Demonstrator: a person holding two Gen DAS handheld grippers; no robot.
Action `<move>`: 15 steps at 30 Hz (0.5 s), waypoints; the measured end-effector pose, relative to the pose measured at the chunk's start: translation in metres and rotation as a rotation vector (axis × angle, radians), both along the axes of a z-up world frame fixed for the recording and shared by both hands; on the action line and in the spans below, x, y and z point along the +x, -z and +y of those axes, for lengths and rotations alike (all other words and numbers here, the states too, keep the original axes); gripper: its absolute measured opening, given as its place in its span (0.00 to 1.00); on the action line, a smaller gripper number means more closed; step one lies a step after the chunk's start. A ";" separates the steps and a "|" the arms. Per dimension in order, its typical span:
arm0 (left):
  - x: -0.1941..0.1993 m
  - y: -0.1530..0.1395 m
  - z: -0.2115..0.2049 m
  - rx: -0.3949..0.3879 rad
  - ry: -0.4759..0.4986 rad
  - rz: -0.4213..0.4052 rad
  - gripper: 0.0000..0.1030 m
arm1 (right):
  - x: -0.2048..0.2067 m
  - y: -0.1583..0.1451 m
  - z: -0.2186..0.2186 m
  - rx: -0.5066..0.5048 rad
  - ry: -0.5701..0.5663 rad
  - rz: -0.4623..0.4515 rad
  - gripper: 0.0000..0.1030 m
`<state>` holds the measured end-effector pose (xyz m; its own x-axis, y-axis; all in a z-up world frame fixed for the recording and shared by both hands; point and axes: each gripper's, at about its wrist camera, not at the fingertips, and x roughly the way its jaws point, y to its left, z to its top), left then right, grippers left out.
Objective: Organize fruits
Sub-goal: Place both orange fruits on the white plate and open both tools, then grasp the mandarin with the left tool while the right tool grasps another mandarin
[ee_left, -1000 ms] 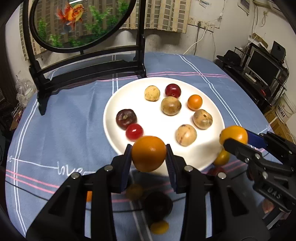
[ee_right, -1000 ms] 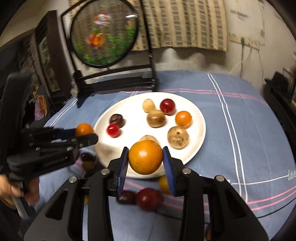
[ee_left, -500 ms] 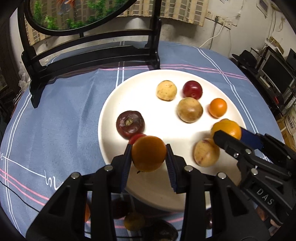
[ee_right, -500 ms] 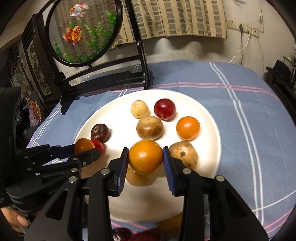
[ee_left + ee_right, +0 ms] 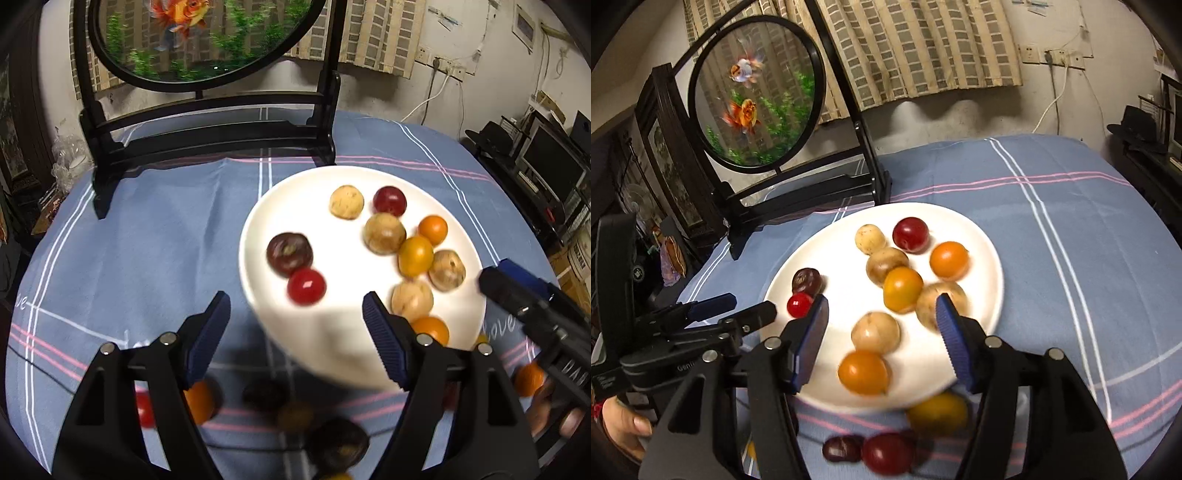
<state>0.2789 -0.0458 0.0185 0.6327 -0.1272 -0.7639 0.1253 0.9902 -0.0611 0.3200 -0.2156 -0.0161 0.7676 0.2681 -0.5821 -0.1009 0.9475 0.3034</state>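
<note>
Blue-padded left gripper [image 5: 295,332] and right gripper [image 5: 882,336] tilt down over plate [image 5: 990,258], jaws opening, empty.

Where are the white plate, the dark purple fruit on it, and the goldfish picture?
white plate [image 5: 991,258]: right wrist view, bare right rim.
dark purple fruit [image 5: 289,254]: left wrist view, top centre.
goldfish picture [image 5: 753,107]: right wrist view, middle of the round panel.
</note>
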 end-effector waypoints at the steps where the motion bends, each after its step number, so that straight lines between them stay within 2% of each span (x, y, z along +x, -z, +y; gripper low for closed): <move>1: -0.005 0.000 0.002 0.006 -0.001 -0.004 0.75 | -0.006 0.000 -0.002 0.000 0.002 -0.001 0.59; 8: -0.053 0.000 0.019 0.059 0.001 -0.035 0.80 | -0.055 0.002 -0.019 -0.008 0.036 -0.006 0.60; 15: -0.092 0.006 0.042 0.025 -0.014 -0.031 0.82 | -0.091 0.013 -0.026 0.021 0.061 -0.008 0.60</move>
